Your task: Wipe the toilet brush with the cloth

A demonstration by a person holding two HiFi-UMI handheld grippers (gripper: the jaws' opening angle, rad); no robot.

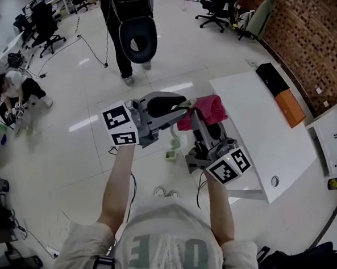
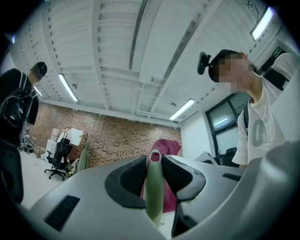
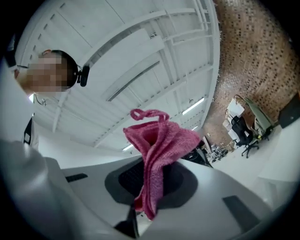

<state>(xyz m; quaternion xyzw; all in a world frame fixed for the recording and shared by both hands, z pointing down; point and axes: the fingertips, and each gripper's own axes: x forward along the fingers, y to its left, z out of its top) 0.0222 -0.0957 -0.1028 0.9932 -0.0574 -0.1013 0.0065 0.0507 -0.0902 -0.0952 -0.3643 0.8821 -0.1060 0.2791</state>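
Wide glossy white floor (image 1: pixel 70 153) spreads out below and to the left of the left jaws, with plenty of clear run there. The long white rectangular table (image 1: pixel 281 149) lies under and beyond the right jaws, its near corner edge close under the right hand. The red brick wall (image 1: pixel 311 43) closes off the far side past that. A person in black (image 1: pixel 127 20) stands out ahead of both jaw pairs, and another person (image 1: pixel 14 90) crouches well off to the left. On the table's far end sit a flat black box (image 1: pixel 271 77) and an orange box (image 1: pixel 290 107), touching end to end. What they hold cannot be seen. Now the tools: the grey left gripper (image 1: pixel 181 108) has its jaws pinching the pale green plastic toilet brush handle (image 2: pixel 153 192), which stands upright between the black pads. The handle's open top peeks just above them. The grey right gripper (image 1: pixel 199 119) is clamped on the pink terry cloth (image 3: pixel 159 145), which bunches up out of the jaws with a loop on top. Both jaw pairs are held high, tips nearly together, and the cloth sits just past the brush handle. A small pale green piece (image 1: pixel 170 155) shows beneath them, too small to identify.
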